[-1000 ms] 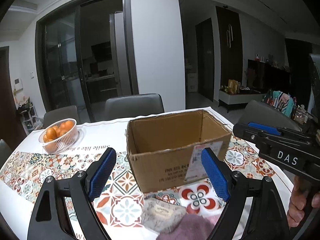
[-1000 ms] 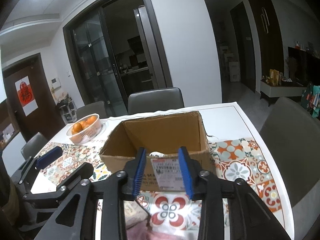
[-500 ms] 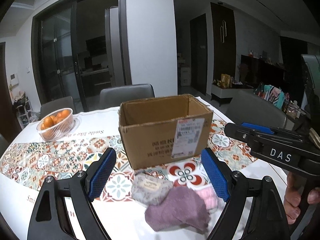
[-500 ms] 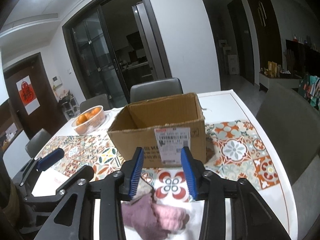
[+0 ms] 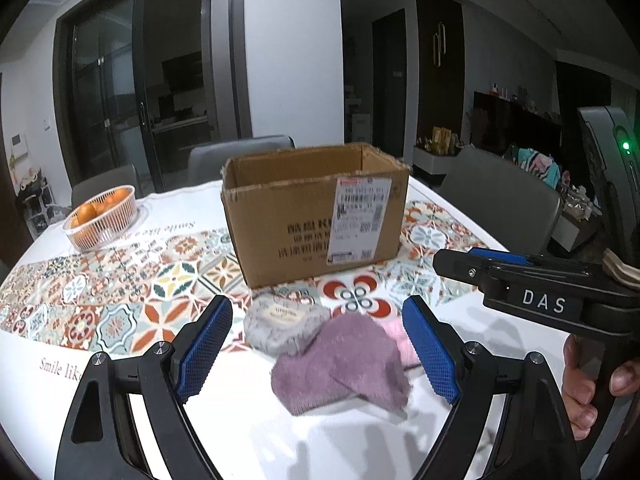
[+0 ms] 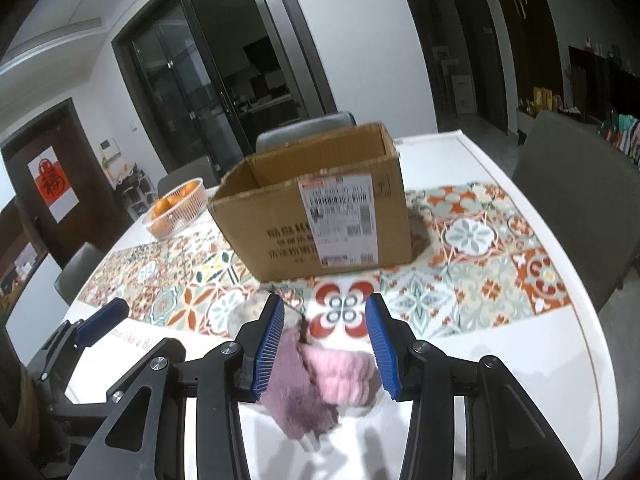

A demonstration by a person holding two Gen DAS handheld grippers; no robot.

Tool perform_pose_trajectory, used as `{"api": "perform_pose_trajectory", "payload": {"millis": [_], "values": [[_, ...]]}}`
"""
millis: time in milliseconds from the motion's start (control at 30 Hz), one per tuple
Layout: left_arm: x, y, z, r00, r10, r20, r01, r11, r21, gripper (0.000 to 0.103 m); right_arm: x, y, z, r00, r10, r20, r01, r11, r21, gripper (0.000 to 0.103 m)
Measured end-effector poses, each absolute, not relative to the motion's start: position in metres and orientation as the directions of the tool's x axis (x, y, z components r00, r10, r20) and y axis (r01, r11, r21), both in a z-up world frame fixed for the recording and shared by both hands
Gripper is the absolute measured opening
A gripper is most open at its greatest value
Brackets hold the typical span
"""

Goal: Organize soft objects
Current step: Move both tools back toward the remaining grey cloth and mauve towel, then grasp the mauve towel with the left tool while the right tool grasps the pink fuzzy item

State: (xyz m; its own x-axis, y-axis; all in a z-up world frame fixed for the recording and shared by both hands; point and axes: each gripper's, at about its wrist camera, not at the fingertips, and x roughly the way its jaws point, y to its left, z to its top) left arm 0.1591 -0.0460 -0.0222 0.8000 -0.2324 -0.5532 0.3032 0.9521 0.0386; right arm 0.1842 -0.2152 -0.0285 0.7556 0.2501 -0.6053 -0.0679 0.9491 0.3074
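Observation:
Three soft items lie in a pile on the white table in front of an open cardboard box [image 5: 316,208] [image 6: 320,216]: a grey one [image 5: 276,324] [image 6: 240,314], a purple one [image 5: 340,364] [image 6: 296,396] and a pink one [image 5: 394,336] [image 6: 340,372]. My left gripper [image 5: 318,348] hangs wide open over the pile, its blue pads clear of the cloth. My right gripper [image 6: 326,344] is partly open above the pink item, pads not pressing on it. Each gripper shows in the other's view, the right gripper [image 5: 520,276] at the right and the left gripper [image 6: 100,320] at the left.
A basket of oranges [image 5: 100,216] [image 6: 176,208] stands at the far left on the patterned runner [image 5: 160,280]. Grey chairs [image 5: 500,196] ring the table. The table's right edge [image 6: 592,320] is close. A hand [image 5: 592,392] holds the right gripper's handle.
Both grippers have sunk and drawn back from the box, so the soft pile now lies between their fingers. The right jaws have widened a little; the left jaws are unchanged.

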Motion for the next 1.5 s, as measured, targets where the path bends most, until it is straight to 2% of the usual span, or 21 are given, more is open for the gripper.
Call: {"api": "perform_pose_trajectory", "payload": {"millis": [333, 667, 1267, 1367, 1500], "values": [[0.159, -0.047, -0.053, 0.743, -0.264, -0.615, 0.325, 0.946, -0.013, 0.087, 0.184, -0.217, -0.060, 0.707, 0.265, -0.655, -0.042, 0.941, 0.336, 0.044], [0.171, -0.057, -0.086, 0.688, -0.262, -0.677, 0.345, 0.939, -0.012, 0.087, 0.194, -0.220, -0.089, 0.653, 0.285, -0.702, -0.010, 0.930, 0.368, 0.044], [0.201, -0.063, -0.117, 0.621, -0.275, -0.733, 0.358, 0.932, -0.046, 0.087, 0.219, -0.219, -0.123, 0.565, 0.365, -0.740, -0.002, 0.897, 0.442, 0.044], [0.203, -0.061, -0.120, 0.614, -0.286, -0.736, 0.362, 0.930, -0.060, 0.082, 0.220, -0.216, -0.125, 0.562, 0.363, -0.743, -0.013, 0.902, 0.432, 0.044], [0.207, -0.059, -0.126, 0.591, -0.307, -0.746, 0.363, 0.927, -0.094, 0.066, 0.218, -0.212, -0.126, 0.560, 0.356, -0.748, -0.028, 0.911, 0.413, 0.041]]}}
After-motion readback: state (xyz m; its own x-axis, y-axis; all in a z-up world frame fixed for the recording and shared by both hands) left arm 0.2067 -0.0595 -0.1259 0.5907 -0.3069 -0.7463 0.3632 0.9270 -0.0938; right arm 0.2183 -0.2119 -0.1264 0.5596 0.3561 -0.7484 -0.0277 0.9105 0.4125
